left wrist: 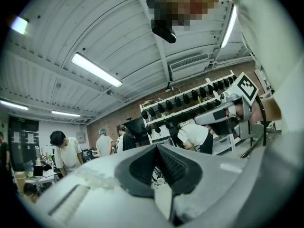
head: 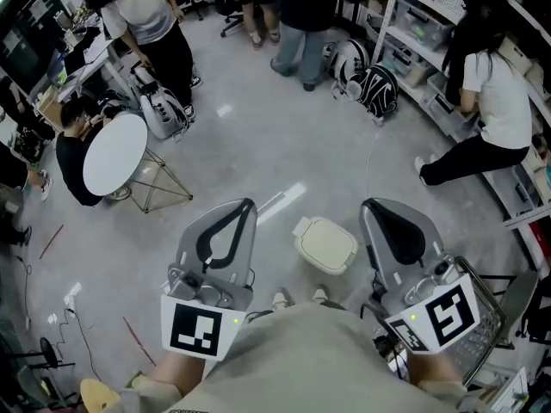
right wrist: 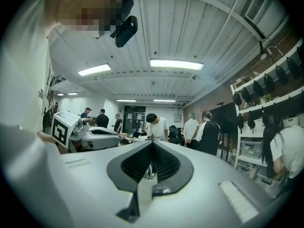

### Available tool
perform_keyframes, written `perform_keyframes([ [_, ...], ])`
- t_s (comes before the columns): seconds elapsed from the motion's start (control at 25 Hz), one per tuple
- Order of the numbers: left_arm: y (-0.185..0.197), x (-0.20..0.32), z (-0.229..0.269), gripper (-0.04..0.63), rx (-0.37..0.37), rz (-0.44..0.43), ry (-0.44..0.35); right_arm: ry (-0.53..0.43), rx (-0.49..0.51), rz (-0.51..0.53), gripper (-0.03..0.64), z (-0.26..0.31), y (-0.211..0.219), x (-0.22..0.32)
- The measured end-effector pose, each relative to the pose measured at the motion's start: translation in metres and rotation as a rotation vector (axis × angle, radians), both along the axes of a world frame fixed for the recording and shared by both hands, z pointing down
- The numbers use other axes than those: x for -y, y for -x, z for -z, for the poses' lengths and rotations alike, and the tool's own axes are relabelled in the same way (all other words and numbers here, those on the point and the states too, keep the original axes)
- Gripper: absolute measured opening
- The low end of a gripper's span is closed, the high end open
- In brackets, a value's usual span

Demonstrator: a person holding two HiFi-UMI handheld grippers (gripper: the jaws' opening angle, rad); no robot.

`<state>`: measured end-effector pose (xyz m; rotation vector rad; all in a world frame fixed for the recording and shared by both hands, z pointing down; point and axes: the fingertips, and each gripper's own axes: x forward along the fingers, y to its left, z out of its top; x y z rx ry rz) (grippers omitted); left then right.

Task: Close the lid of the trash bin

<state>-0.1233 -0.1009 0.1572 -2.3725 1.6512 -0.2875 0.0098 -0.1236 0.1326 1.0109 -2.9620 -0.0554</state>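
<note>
A small cream trash bin (head: 325, 244) stands on the grey floor just ahead of the person's feet, its lid lying flat on top as seen from above. My left gripper (head: 250, 203) is held in the air to the bin's left, jaws shut on nothing. My right gripper (head: 366, 205) is raised to the bin's right, also shut and empty. Both point forward and level, well above the bin. In the left gripper view the shut left gripper (left wrist: 156, 146) faces the room, with the right gripper (left wrist: 228, 113) beside it. The right gripper (right wrist: 152, 142) likewise faces the room; no bin shows there.
A round white table (head: 114, 153) with a seated person stands at the left. Several people stand at the far side. Shelving (head: 430, 33) lines the right wall, with a person crouched by it and bags (head: 370, 84) on the floor. A wire cart (head: 491, 317) is at my right.
</note>
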Motion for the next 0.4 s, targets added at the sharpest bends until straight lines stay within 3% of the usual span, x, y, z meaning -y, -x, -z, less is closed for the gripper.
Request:
perform_keyframes([
  [0.4, 0.012, -0.008, -0.003, 0.002, 0.003, 0.021, 0.024, -0.004, 0.006, -0.026, 0.003, 0.005, 0.000, 0.006],
])
